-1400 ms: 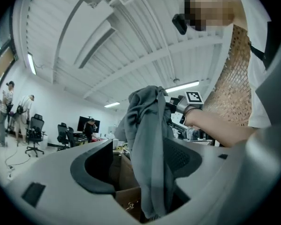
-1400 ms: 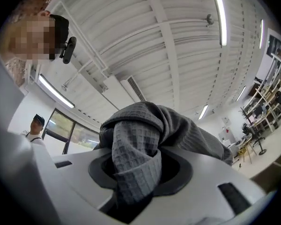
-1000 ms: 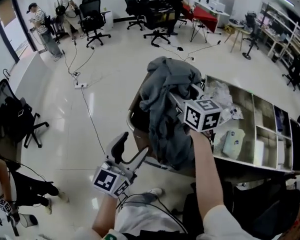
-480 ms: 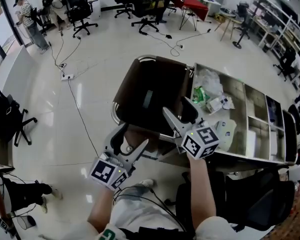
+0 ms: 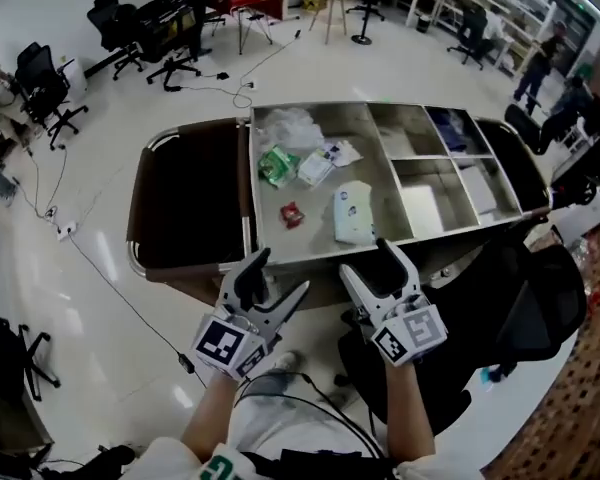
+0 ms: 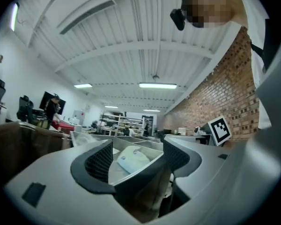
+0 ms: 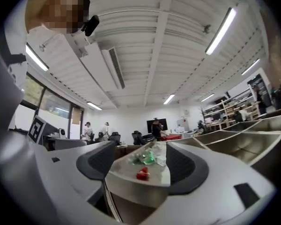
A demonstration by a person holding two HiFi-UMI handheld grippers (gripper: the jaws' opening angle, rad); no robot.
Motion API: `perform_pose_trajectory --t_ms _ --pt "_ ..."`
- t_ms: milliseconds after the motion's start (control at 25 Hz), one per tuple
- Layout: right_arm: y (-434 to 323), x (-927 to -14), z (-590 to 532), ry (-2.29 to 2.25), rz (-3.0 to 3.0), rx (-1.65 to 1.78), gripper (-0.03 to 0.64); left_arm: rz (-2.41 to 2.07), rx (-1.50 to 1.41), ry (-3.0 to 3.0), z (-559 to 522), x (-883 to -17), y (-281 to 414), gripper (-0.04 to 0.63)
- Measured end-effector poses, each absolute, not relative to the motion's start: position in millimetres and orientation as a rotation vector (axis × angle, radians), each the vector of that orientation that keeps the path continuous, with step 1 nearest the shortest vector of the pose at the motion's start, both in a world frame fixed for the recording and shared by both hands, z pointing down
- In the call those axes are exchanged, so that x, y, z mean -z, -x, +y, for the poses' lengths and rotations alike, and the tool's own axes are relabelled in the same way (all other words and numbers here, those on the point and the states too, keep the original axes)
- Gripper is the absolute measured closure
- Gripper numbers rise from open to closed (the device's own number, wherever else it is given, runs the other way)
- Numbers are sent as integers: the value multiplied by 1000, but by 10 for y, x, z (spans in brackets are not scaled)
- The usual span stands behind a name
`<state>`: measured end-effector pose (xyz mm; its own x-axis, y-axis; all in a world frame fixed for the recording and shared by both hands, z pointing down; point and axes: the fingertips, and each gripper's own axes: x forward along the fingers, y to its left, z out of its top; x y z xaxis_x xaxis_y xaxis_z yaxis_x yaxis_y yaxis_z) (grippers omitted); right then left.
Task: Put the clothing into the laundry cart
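The laundry cart's brown bag hangs open at the left end of the cart, and its inside is dark. No clothing shows in any view. My left gripper hovers at the cart's near edge, open, with nothing between its fingers. My right gripper is beside it at the near rim of the metal tray, also open and empty. In the right gripper view the jaws stand apart around the tray's corner.
The tray holds a white pouch, a small red thing, green packets and a plastic bag. A black office chair stands close at my right. A cable crosses the floor at left. More chairs stand far off.
A second ago my right gripper held a grey garment over the bag; now it is empty and open. Both grippers have drawn back to the cart's near edge, and the view has swung right.
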<state>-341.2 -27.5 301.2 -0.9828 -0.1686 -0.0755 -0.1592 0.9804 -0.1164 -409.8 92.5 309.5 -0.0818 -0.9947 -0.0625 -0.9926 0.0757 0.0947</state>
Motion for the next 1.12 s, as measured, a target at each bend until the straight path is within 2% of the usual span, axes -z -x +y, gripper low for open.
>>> perform_pose_trajectory --t_ms 320,680,920,1120 --pt "1440 -3234 -924 906 2901 150 258 -1714 162 -2544 -286 -3012 2440 276" --pt "-436 -3276 -818 1576 2592 18 261 -1229 64 -2846 -602 -3161 777 287" --pt "-1250 -3395 -568 1858 2422 19 259 -1034 47 -2904 -542 -3306 103 287" --pt "-1581 -3553 -404 1977 2386 62 265 -980 29 -2916 -530 -3336 -119 287"
